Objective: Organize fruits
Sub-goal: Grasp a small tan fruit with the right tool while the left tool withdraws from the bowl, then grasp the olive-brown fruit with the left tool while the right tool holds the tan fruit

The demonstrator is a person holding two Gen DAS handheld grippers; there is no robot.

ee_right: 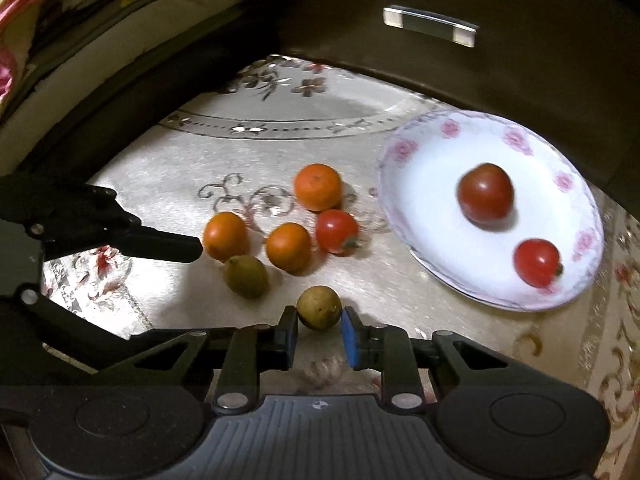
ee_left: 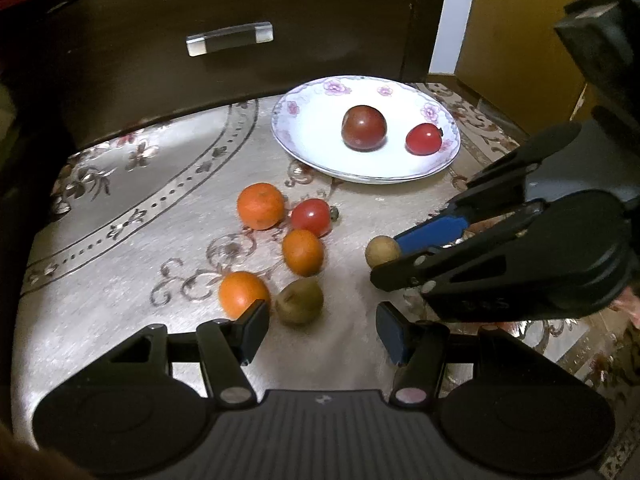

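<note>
White china plate w/ pink flower rim, on table at 12 o'clock in left wrist view, 3 o'clock in right wrist view.

Holds, 2 pcs:
- large dark-red round tomato, mid-plate
- small bright-red tomato, at 3 o'clock of the large one, near the rim

Silver-beige brocade cloth over table, floral scrollwork. Loose fruit not yet on plate, 6 pcs:
- orange mandarin, farthest of the cluster
- small red tomato w/ green stalk, just beside it at 3 o'clock
- second orange mandarin, centre of cluster
- third orange mandarin, nearest, just off the left tool's left fingertip
- green-brown kiwi-like fruit, beside third mandarin at 3 o'clock
- small tan-yellow round fruit, apart from cluster, toward the plate side

Tools:
- right tool: black fingers, blue pads, closed on the tan-yellow fruit; pads press both its flanks, fruit appears to sit on the cloth yet, not lifted.
- left tool: jaws apart, nothing between them; kiwi-like fruit lies just ahead of the gap.

Progress, est.: 2 of 8 pcs placed, roughly a quarter. One pc gripped, awaiting carry to plate. Five untouched. Sorting rule unclear; only tomatoes on plate so far.

Backdrop: dark wood drawer front w/ clear bar handle.
</note>
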